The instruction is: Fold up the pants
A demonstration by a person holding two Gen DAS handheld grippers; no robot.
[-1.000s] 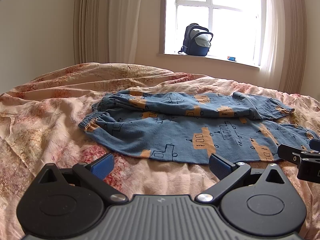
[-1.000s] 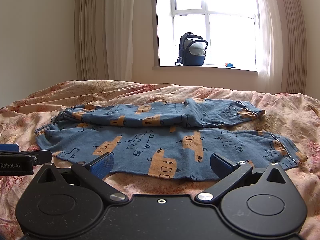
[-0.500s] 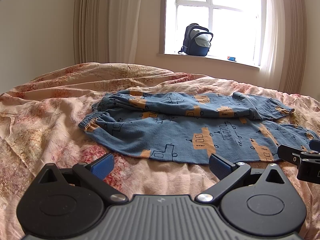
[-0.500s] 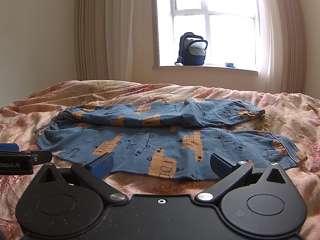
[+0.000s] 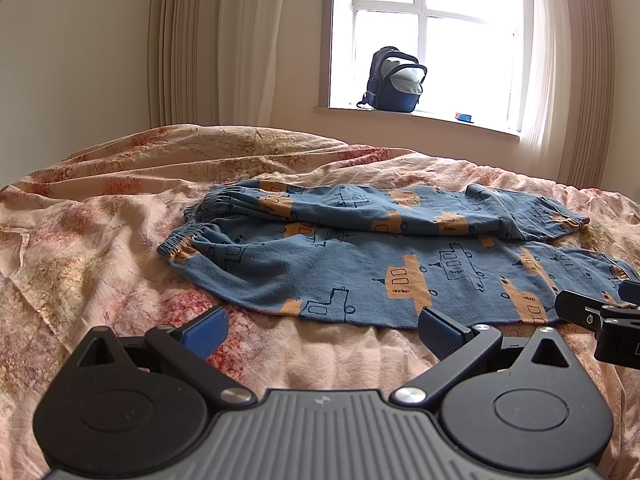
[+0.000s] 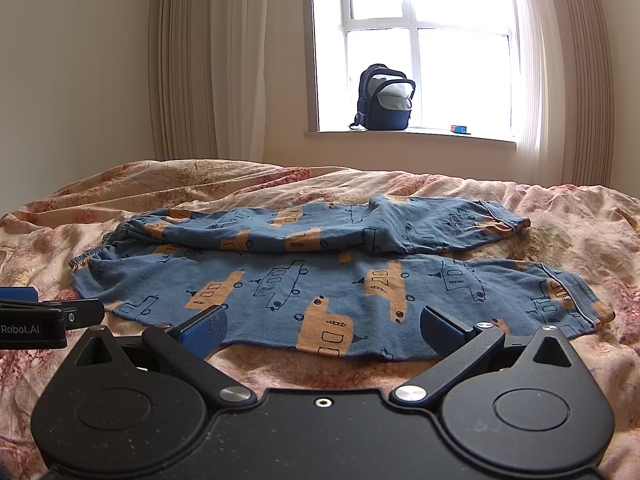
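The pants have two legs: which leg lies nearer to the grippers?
The flat front leg, whose edge is just before both open grippers; the far leg lies behind it, toward the window.

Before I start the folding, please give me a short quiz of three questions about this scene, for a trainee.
1. True or false: the left gripper is shut on the pants.
2. Which end of the pants lies on the left side in both views: A) the waistband, B) the leg cuffs?
3. What stands on the windowsill behind the bed?

Key
1. False. Its jaws stand open, short of the near edge of the pants; the right gripper is open too.
2. A, the waistband.
3. A backpack, unzipped at the top.
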